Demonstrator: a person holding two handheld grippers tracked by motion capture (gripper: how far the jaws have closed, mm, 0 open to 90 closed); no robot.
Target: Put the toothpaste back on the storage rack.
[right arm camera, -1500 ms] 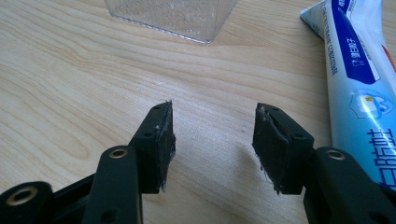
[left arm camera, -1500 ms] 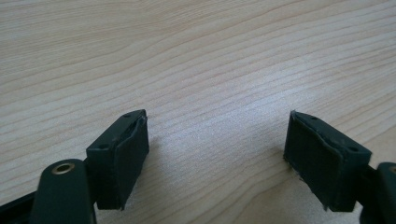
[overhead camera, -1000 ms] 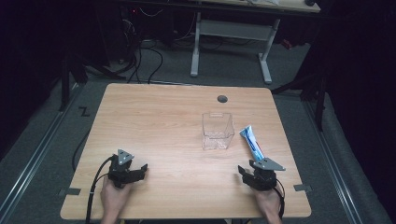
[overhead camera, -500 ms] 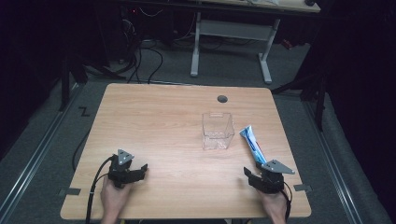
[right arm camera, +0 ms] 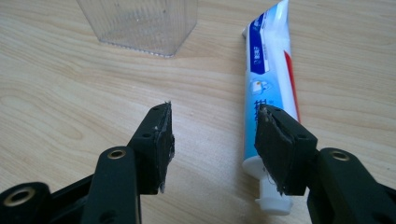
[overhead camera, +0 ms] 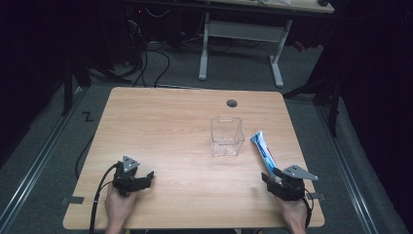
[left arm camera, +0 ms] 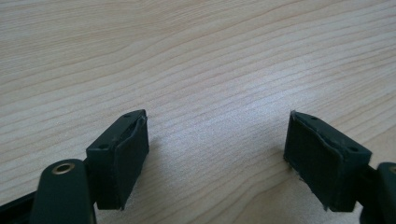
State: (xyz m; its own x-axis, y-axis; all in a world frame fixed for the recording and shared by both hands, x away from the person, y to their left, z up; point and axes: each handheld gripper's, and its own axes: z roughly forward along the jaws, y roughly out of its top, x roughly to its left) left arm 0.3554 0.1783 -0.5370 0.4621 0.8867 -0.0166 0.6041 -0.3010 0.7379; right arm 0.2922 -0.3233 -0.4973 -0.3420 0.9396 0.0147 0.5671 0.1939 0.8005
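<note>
Bench point(overhead camera: 160, 126): light wood-grain top, rectangular, with a round dark cable hole point(overhead camera: 232, 103) near the far edge, right of centre. Contents, lying directly on it: one clear plastic container point(overhead camera: 226, 137), square-sided, open at the top, standing upright right of centre; one toothpaste tube point(overhead camera: 263, 152), white and blue with a red stripe, lying flat just right of the container and apart from it, cap end toward the near edge.

One white and blue plastic toothpaste tube point(overhead camera: 263, 152) is lying on the light wooden bench point(overhead camera: 165, 126); one clear, square plastic container point(overhead camera: 226, 136) is standing there; two black hand-held grippers are resting at the near edge, a left hand-held gripper point(overhead camera: 144, 179) and a right hand-held gripper point(overhead camera: 270, 175); one round dark hole point(overhead camera: 232, 103) is showing in the benchtop.
</note>
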